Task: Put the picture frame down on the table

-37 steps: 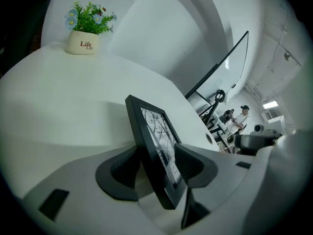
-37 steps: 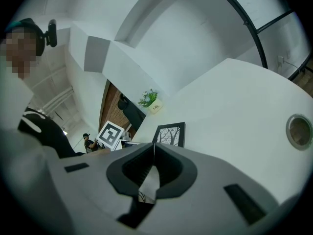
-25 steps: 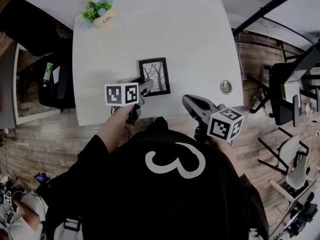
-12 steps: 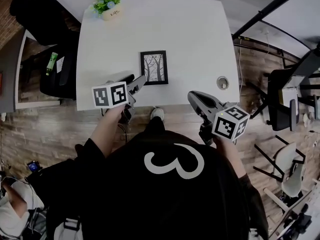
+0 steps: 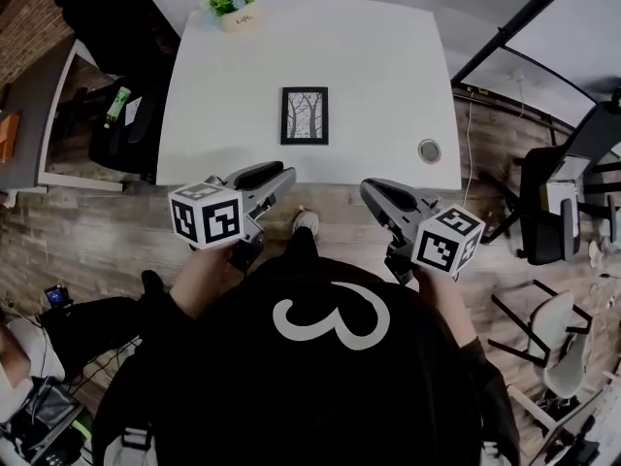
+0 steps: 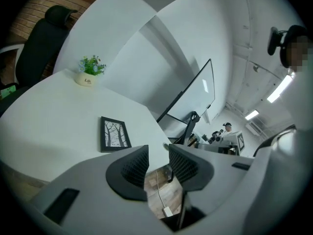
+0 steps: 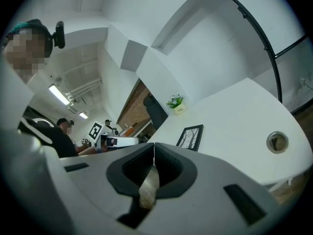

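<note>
The black picture frame (image 5: 305, 116) with a tree print lies flat near the middle of the white table (image 5: 369, 66). It also shows in the left gripper view, picture frame (image 6: 114, 133), and in the right gripper view, picture frame (image 7: 190, 136). Both grippers hang off the table's near edge, well short of the frame. My left gripper (image 5: 281, 179) is open with a gap between its jaws (image 6: 158, 155) and holds nothing. My right gripper (image 5: 372, 191) has its jaws pressed together, empty (image 7: 154, 151).
A small potted plant (image 5: 237, 8) stands at the table's far left corner. A round cable grommet (image 5: 429, 149) sits near the right front edge. A black chair (image 5: 126, 124) is left of the table; more chairs and a desk stand at the right (image 5: 553, 202).
The left gripper let go of the frame and both grippers drew back off the table edge toward me. The frame stays flat on the table, now farther from them.
</note>
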The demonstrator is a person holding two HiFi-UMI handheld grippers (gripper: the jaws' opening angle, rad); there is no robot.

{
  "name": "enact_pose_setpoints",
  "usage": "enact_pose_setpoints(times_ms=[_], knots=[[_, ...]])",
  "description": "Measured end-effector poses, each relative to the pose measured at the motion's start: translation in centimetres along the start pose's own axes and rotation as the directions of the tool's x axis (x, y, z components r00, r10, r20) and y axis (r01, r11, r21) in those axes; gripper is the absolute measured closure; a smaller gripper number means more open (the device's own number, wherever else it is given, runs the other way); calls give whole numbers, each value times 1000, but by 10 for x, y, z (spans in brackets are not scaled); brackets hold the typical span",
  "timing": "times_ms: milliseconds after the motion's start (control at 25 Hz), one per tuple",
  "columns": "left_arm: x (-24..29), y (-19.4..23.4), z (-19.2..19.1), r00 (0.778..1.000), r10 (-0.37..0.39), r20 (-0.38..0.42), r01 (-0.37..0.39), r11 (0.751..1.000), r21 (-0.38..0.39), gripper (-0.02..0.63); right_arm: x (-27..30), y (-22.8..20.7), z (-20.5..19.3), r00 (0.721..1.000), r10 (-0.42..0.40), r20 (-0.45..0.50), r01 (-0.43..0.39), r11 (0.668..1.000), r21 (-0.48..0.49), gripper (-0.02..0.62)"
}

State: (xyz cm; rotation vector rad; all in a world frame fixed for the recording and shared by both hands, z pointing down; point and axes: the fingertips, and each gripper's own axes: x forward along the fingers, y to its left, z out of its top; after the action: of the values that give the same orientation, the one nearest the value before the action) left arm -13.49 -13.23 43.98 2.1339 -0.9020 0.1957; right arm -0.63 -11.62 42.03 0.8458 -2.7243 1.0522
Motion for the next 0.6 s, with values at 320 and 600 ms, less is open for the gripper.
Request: enact_pose_setpoints(times_ms=[320,600], knots=[[-17,-82,-25,989,-144,28,141,987,74,549,-28,43,-14,997,80,14,-79,995,-59,572],[-24,-124,-43,979,-202,35,197,973,121,589,-56,64,-29,995,93,29,-89,990,-111,572]])
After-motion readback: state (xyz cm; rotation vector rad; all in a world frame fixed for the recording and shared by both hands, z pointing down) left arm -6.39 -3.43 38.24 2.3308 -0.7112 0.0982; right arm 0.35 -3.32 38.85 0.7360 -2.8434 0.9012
